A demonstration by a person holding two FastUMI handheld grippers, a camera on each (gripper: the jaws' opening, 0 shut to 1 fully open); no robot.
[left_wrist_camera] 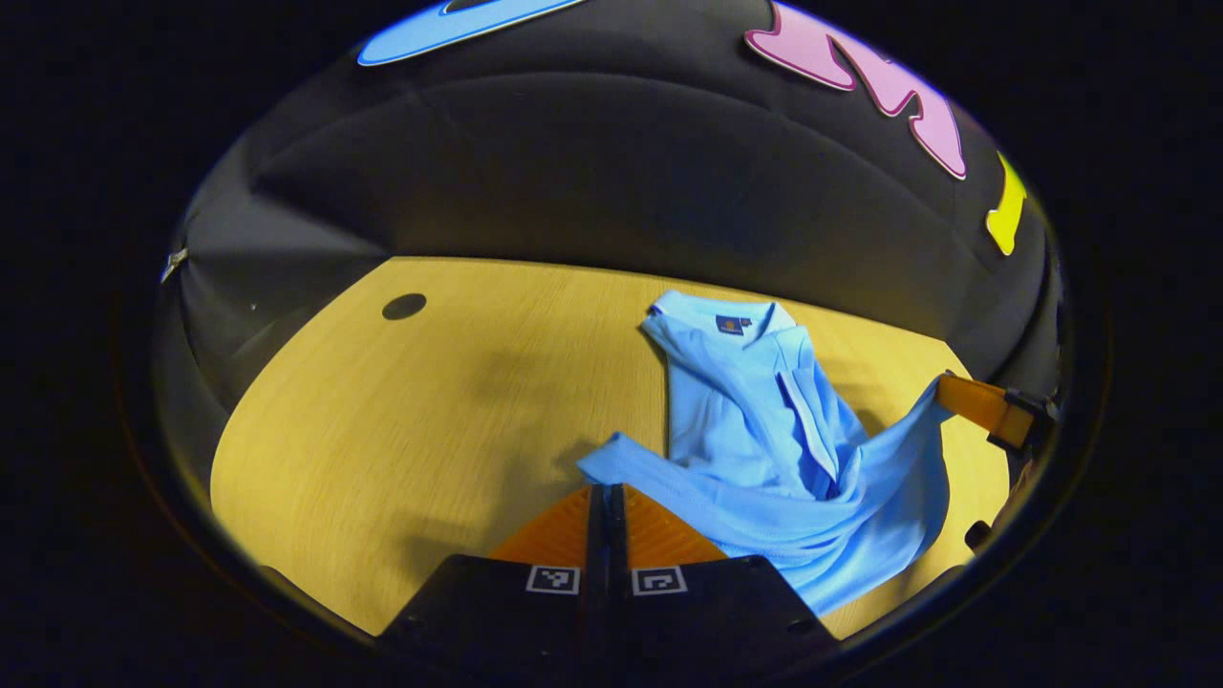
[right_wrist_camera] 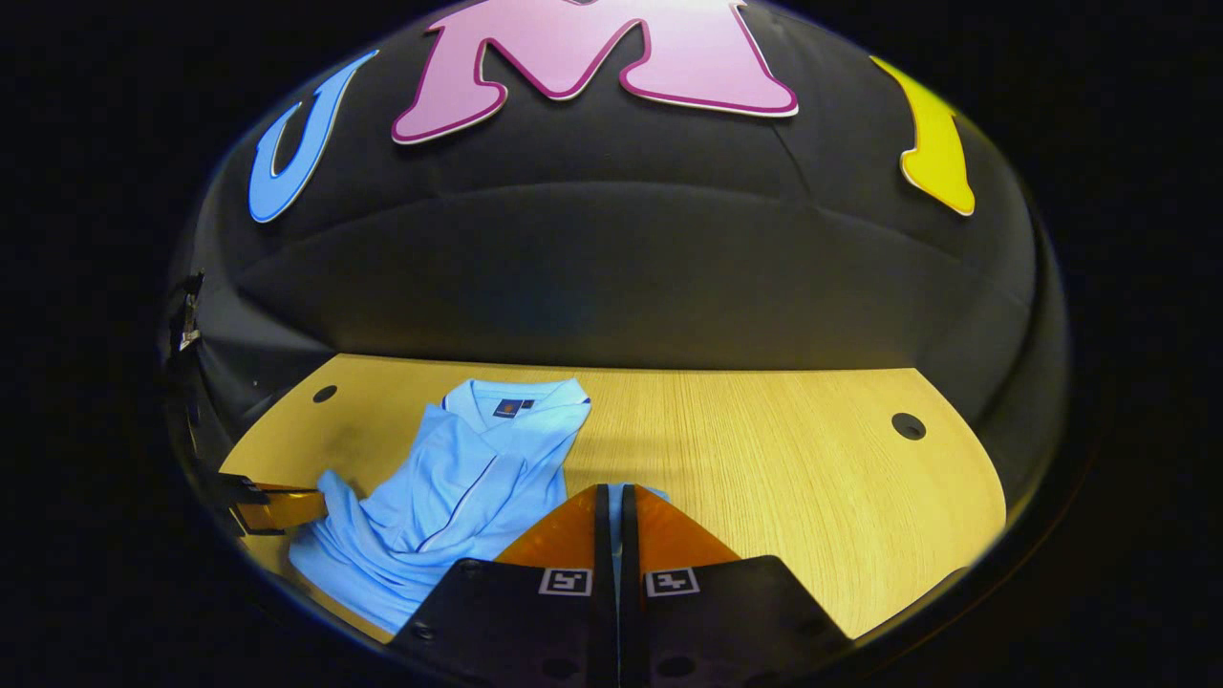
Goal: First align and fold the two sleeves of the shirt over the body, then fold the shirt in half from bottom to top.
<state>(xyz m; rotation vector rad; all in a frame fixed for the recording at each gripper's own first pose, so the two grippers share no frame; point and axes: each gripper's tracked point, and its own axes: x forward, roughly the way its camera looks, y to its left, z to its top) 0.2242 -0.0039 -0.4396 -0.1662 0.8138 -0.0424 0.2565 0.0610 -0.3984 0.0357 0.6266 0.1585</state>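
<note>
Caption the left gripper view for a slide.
Both grippers lift the blue shirt by its hem off the wooden table.

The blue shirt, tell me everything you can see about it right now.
The shirt is a light blue polo of soft knit-looking cloth, with a collar, a small dark tag inside the neck and a thin dark-edged placket. It lies rumpled on the wooden table, collar toward the booth wall, sleeves already folded in. The left gripper and the right gripper each pinch a bottom corner, lifting the hem, which hangs slack between them.
</note>
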